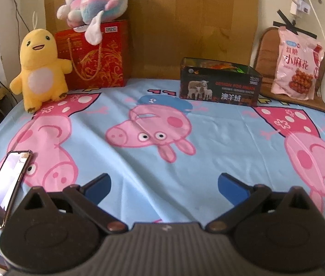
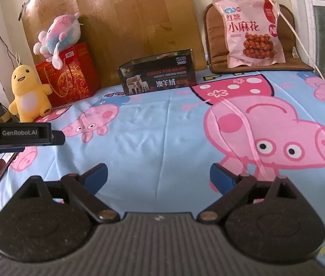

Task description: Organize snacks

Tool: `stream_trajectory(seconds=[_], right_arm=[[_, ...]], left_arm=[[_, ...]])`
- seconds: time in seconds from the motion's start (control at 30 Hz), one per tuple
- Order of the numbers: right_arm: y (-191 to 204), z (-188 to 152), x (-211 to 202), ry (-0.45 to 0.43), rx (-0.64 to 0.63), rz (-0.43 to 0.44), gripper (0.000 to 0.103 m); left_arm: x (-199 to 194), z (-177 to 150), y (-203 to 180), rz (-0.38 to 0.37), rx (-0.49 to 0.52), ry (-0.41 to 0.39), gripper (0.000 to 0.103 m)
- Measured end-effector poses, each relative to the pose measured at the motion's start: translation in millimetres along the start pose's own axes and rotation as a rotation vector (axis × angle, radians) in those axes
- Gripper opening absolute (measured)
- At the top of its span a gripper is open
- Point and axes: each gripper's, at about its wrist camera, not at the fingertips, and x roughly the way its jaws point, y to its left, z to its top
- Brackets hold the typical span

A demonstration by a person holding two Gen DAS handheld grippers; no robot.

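- Left wrist view: left gripper [image 1: 164, 187], fingers spread wide, empty, over bed sheet [image 1: 220, 142].
- Right gripper [image 2: 159, 176]: spread wide, empty.
- Pink snack bag [image 2: 252, 32]: far right corner, upright on brown cushion [image 2: 215, 53].
- Black box [image 2: 159, 74]: far edge, centre.

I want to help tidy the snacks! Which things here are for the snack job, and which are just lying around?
For the snack job:
pink snack bag
black box, open on top, something colourful inside
left tongs and right tongs, both open and empty

Just lying around:
yellow plush
pink plush
red gift bag
phone
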Motion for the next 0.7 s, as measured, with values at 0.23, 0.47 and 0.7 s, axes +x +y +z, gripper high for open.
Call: stream_trajectory(seconds=[0.23, 0.47, 0.7], right_arm=[[-12, 0, -3, -0.009, 0.037, 0.017, 0.097], [-19, -1, -11, -0.058, 0.035, 0.006, 0.097], [-26, -2, -13, -0.068, 0.046, 0.013, 0.097]], left_arm=[[0, -1, -19, 0.011, 0.041, 0.010, 0.103], [0, -1, -33, 0.036, 0.072, 0.010, 0.103], [-3, -2, -44, 0.062, 0.105, -0.011, 0.103]])
